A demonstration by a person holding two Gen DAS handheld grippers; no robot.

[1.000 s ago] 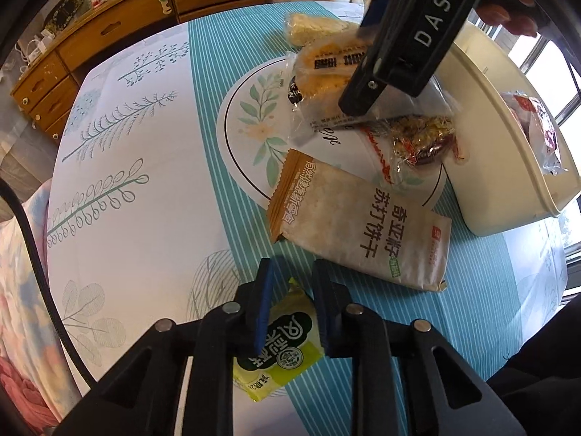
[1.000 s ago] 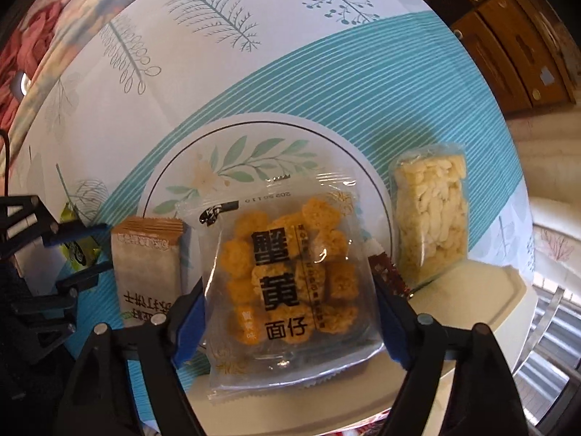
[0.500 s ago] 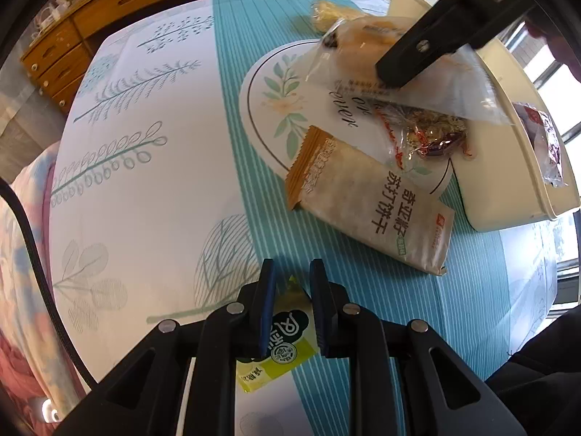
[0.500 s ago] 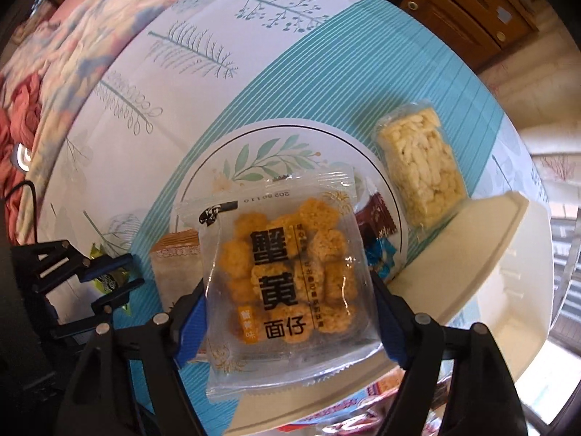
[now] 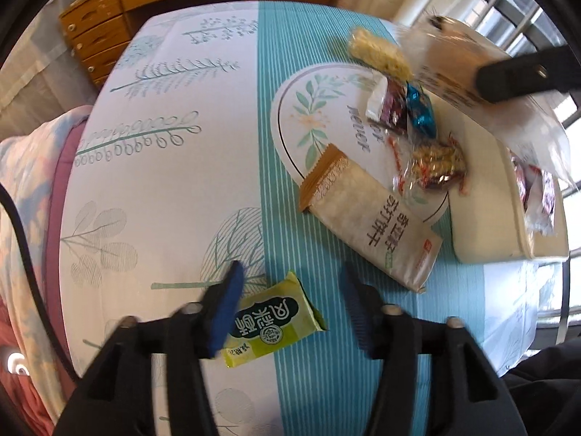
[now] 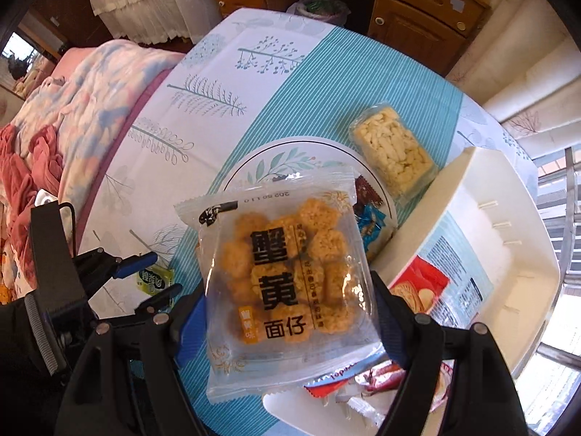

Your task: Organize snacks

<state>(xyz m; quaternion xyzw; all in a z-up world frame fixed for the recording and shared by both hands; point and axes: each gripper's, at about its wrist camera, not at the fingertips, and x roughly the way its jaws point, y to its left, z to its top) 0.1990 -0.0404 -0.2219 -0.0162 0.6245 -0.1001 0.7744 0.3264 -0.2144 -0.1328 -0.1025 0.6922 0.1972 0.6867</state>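
Observation:
My left gripper point(image 5: 290, 305) points down at the table, its jaws opening. A green snack packet point(image 5: 272, 323) lies flat on the cloth between the fingers, and the pads do not press on it. My right gripper point(image 6: 288, 321) is shut on a clear pack of orange puffed snacks point(image 6: 287, 276). It holds the pack in the air over the near edge of the cream bin point(image 6: 508, 218). In the left wrist view that pack point(image 5: 454, 58) is a blur at the upper right. In the right wrist view the left gripper point(image 6: 149, 281) stands over the green packet point(image 6: 152, 279).
A beige cracker pack point(image 5: 374, 225), a clear-wrapped nut snack point(image 5: 435, 167), a blue-wrapped candy point(image 5: 417, 109) and a rice puff bar point(image 6: 392, 152) lie on the cloth near the round leaf print. Red and white packets point(image 6: 417, 283) lie in the bin. Wooden drawers stand behind, bedding at the left.
My left jaws have opened off the green packet, which now lies free on the cloth. My right gripper has risen with the orange snack pack and moved over the bin.

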